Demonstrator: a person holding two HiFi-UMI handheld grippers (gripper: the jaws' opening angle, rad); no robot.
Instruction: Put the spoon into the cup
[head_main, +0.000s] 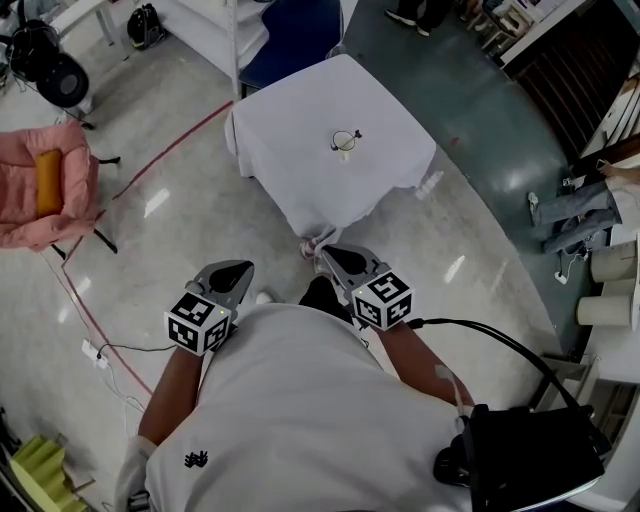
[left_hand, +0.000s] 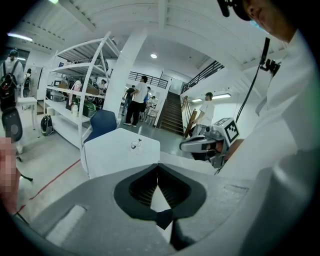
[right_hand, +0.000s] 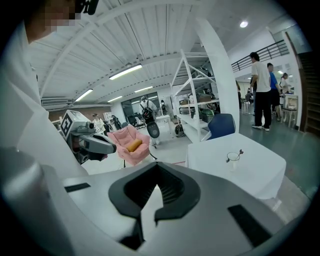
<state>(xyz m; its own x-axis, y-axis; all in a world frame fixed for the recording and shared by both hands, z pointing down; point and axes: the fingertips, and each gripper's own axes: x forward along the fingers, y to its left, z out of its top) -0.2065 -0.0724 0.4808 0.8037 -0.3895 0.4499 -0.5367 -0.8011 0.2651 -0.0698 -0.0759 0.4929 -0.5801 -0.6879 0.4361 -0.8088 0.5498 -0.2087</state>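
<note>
- The spoon (head_main: 355, 134) looks like it's already in the cup (head_main: 344, 146). Its handle pokes up over the rim and leans off to one side. It's tiny in every view though, so that's my read, not a sure thing.
- The cup stands upright near the middle of the table (head_main: 300, 180), which has a white cloth over it. Nothing else is on there that I can see, so I'd guess the spot was picked to keep it easy to reach from any side.
- The left gripper (left_hand: 158, 170) has its jaws together with nothing between them.
- Same for the right gripper (right_hand: 156, 171): jaws closed, not holding anything.
- Both are tucked in close to the person's body, side by side, pointing slightly down toward the table but well apart from it. That reads like a rest pose to me, not a reach.
- Since the spoon seems to be in and both grippers are empty, I'd call the job done, or close to it.
- Further out there's a pink armchair (head_main: 40, 185) off to the left and a blue chair (head_main: 295, 35) behind the table, neither one involved.
</note>
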